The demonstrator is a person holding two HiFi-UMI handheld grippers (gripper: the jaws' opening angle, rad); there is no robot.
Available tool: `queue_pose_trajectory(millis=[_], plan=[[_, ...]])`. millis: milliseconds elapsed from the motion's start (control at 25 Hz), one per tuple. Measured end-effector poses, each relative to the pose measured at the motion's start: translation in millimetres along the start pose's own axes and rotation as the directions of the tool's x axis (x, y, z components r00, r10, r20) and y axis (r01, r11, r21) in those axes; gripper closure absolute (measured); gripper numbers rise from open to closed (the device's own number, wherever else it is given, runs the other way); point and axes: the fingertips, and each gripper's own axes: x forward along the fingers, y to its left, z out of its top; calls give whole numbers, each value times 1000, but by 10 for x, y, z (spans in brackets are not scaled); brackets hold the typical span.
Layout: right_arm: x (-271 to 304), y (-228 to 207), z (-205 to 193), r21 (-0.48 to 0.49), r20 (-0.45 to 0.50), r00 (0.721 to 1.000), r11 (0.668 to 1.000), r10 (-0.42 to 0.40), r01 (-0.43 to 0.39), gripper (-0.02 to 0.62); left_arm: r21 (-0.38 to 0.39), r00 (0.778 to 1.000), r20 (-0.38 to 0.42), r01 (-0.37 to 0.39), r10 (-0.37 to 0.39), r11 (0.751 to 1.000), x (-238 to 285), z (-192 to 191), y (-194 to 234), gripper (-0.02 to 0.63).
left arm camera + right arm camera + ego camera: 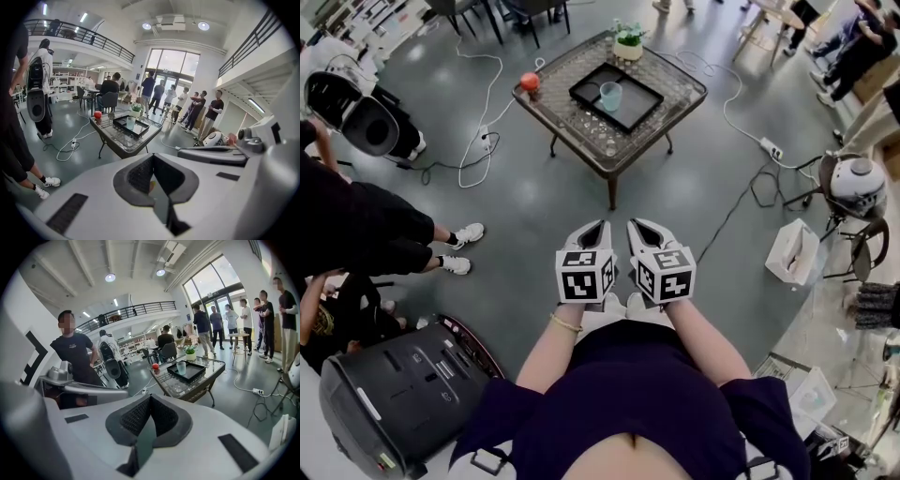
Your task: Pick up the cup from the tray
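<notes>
A pale blue translucent cup [610,96] stands upright on a black tray [638,105] on a low glass-topped table [581,127], well ahead of me. My left gripper [598,228] and right gripper [636,227] are held side by side at waist height, far short of the table. Both are shut with nothing between their jaws. In the left gripper view the cup [131,123] and tray [140,129] lie far beyond the closed jaws of the left gripper [153,158]. The right gripper view shows the cup [181,367] on the tray [194,372] above the right gripper [150,398].
A red apple [530,82] and a small potted plant [628,42] share the table. Cables and a power strip [770,148] cross the floor beside it. People stand at the left; a black case [403,394] sits near my left, a white box [794,251] at the right.
</notes>
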Motion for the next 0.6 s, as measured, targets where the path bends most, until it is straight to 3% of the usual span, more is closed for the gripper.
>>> queue_pose_trajectory(millis=[600], plan=[[284, 176, -92, 25, -14, 999, 999, -35, 35, 586, -4, 999, -24, 47, -47, 999, 84, -37, 367, 598]])
